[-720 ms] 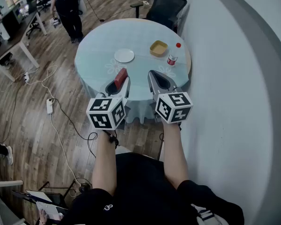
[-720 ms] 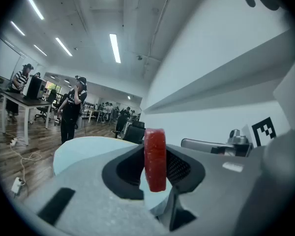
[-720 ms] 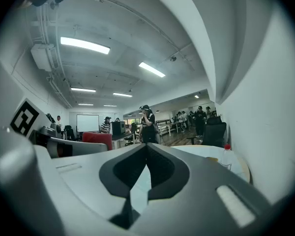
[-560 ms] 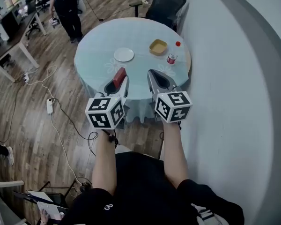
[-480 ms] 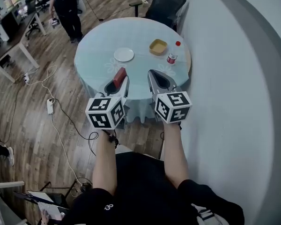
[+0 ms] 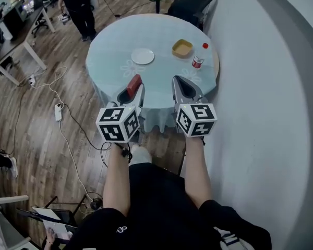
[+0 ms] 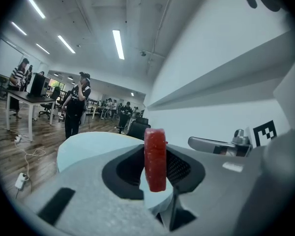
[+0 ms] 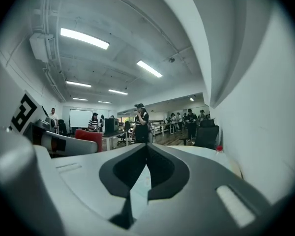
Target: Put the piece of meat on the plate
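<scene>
My left gripper [image 6: 134, 84] is shut on a red piece of meat [image 6: 134, 82], held upright between the jaws at the near edge of the round table [image 6: 109, 46]. In the left gripper view the meat [image 7: 155, 158] stands clamped on edge between the jaws. The white plate [image 6: 143, 56] lies empty further in on the table, beyond the left gripper. My right gripper [image 6: 181, 83] is shut with nothing in it, level with the left one; its jaws [image 8: 146, 146] meet at the tips.
A yellow bowl [image 6: 182, 48] and a red-capped can [image 6: 197, 62] sit at the table's right side near the curved white wall [image 6: 261, 87]. A black chair [image 6: 190, 1] stands behind the table. A person [image 6: 79, 4] stands at the far left. Cables [image 6: 57, 113] lie on the wood floor.
The table has slid slightly up and right in the head view. Both grippers keep their pose, and the meat stays in the left one.
</scene>
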A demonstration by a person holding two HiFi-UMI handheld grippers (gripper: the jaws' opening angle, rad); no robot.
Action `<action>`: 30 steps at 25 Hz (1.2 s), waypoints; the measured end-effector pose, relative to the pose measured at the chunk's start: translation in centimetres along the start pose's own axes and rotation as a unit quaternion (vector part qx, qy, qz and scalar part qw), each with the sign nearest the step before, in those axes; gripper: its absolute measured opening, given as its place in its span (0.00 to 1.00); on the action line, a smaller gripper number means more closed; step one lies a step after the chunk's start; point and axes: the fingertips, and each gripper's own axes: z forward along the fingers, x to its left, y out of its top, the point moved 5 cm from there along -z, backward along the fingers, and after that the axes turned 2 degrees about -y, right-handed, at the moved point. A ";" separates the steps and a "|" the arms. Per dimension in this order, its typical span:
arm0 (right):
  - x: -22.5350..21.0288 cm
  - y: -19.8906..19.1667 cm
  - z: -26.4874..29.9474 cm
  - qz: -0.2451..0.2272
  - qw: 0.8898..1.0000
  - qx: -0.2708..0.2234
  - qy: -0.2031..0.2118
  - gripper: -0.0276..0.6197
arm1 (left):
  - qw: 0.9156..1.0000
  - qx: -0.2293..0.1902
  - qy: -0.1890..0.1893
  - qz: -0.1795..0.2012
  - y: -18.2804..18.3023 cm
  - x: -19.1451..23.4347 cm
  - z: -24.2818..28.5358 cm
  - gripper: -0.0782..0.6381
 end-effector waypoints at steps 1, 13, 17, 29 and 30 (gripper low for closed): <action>0.0 -0.4 0.5 0.000 1.000 0.004 0.002 0.06 | 1.000 0.002 0.005 -0.007 -0.2 0.7 0.3 0.23; -7.8 -3.9 15.9 0.020 0.999 0.040 -0.027 0.06 | 0.998 0.063 -0.001 -0.018 -0.9 10.0 15.7 0.23; -9.6 -7.1 23.8 0.034 0.995 0.085 -0.040 0.06 | 0.992 0.123 0.003 -0.024 -1.6 15.6 21.9 0.23; -14.2 -10.0 35.2 0.056 0.984 0.151 -0.077 0.06 | 0.967 0.221 -0.021 -0.124 -4.9 26.3 34.3 0.23; -15.1 -10.2 35.5 0.059 0.982 0.158 -0.085 0.06 | 0.963 0.234 -0.022 -0.131 -5.7 26.8 35.3 0.23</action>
